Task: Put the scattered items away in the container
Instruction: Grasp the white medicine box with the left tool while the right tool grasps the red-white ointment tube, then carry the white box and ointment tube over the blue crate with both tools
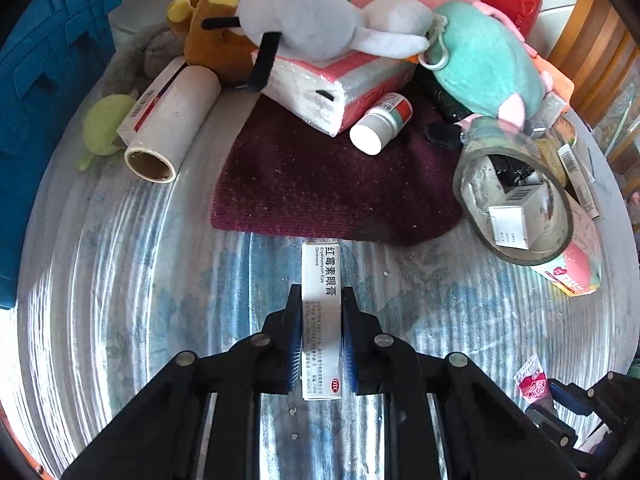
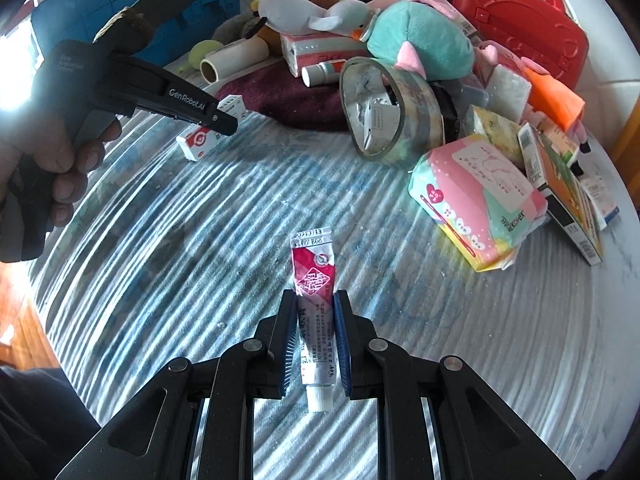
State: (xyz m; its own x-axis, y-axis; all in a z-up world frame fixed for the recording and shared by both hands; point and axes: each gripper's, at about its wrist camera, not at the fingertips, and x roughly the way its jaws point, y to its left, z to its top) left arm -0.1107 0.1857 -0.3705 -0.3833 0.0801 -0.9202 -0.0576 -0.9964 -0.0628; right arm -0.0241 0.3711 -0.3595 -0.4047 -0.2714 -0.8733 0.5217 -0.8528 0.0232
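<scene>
My left gripper [image 1: 322, 294] is shut on a long white ointment box [image 1: 320, 264], with both blue pads pressed against its long sides over the striped tabletop. In the right wrist view the same gripper [image 2: 224, 122] shows at upper left, held by a person's hand [image 2: 76, 168], with the box [image 2: 198, 140] at its tip. My right gripper [image 2: 315, 298] is shut on a red and white tube [image 2: 314, 264] whose white cap points back toward the camera. A blue plastic crate [image 1: 52, 60] stands at the far left edge of the table.
A pile fills the back: plush toys [image 1: 304, 16], a tissue pack [image 1: 340, 88], a pill bottle [image 1: 380, 124], a maroon cloth [image 1: 320, 184], a white roll [image 1: 172, 120] and a wide tape ring [image 2: 384, 108]. A red case [image 2: 520, 20] and boxes [image 2: 560, 184] sit on the right.
</scene>
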